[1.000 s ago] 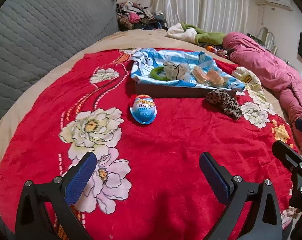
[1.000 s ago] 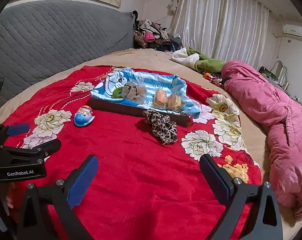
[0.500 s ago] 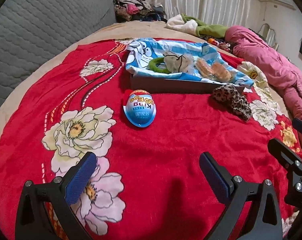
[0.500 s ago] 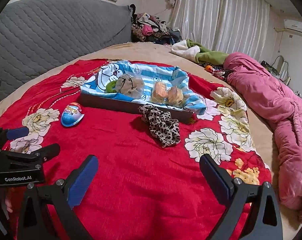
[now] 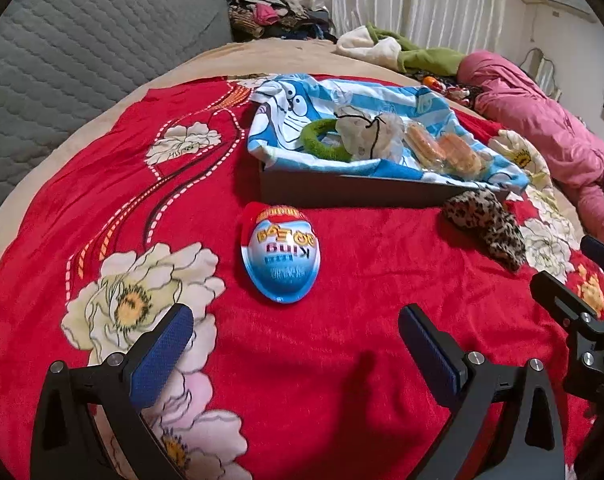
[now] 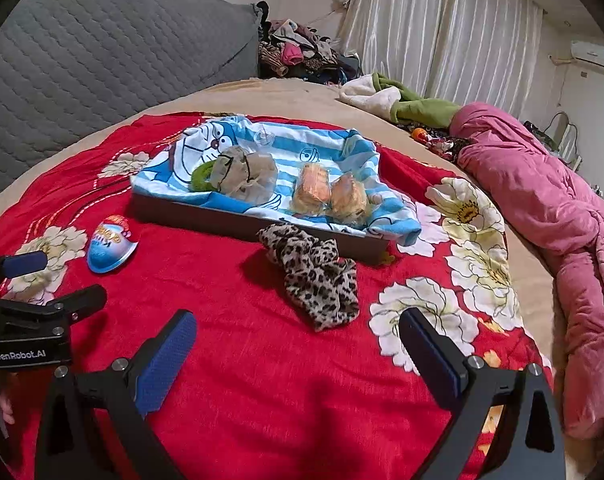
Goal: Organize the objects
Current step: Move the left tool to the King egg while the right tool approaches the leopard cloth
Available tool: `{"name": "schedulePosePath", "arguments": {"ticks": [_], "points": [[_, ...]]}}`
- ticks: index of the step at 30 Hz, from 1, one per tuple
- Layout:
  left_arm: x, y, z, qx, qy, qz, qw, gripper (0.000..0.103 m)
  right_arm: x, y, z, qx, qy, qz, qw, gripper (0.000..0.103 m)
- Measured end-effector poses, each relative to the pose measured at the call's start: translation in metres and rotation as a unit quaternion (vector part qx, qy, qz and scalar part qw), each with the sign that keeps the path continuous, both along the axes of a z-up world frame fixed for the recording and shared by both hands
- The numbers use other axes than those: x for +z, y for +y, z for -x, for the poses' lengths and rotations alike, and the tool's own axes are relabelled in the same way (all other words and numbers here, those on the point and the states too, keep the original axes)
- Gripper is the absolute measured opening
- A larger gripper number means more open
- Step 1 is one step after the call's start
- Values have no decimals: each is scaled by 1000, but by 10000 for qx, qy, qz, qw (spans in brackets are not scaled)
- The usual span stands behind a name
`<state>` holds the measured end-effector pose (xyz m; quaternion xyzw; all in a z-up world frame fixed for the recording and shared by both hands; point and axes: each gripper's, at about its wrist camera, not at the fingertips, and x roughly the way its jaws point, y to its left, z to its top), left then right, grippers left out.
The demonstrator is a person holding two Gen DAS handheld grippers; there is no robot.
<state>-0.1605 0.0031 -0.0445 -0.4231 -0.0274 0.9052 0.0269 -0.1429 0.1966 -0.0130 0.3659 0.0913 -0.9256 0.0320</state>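
A blue and red egg-shaped toy pack lies on the red flowered blanket, just ahead of my open, empty left gripper; it also shows in the right wrist view. A leopard-print scrunchie lies in front of my open, empty right gripper and shows at right in the left wrist view. Behind both stands a dark tray lined with a blue cartoon cloth, holding a green ring, a beige pouch and two wrapped buns.
A pink quilt lies along the right side of the bed. A grey quilted headboard stands at left. Clothes are piled at the far end. The left gripper shows at the left edge of the right wrist view.
Both grippers have moved forward and lower toward the blanket. The egg pack and the scrunchie appear larger and nearer. Both grippers stay open.
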Motion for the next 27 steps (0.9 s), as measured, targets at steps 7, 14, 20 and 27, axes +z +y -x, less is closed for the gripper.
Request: {"name": "schedulePosePath", "arguments": {"ticks": [7,14,20,27], "points": [[-4,-1,18,-40,-56,54,10000,102,-9,3,21,-51,-84,-33,9999,102],[-6,0,27,-64,8,80,9999,102,-14,7,37,-125,-122,-6,9998,102],[-11,-1,35,-42,-30,97,9999,102,-20,7,49,-139,-180,3,9997,102],[-14,0,42,-38,71,125,9999,102,-25,8,60,-137,-213,122,9996,102]]}}
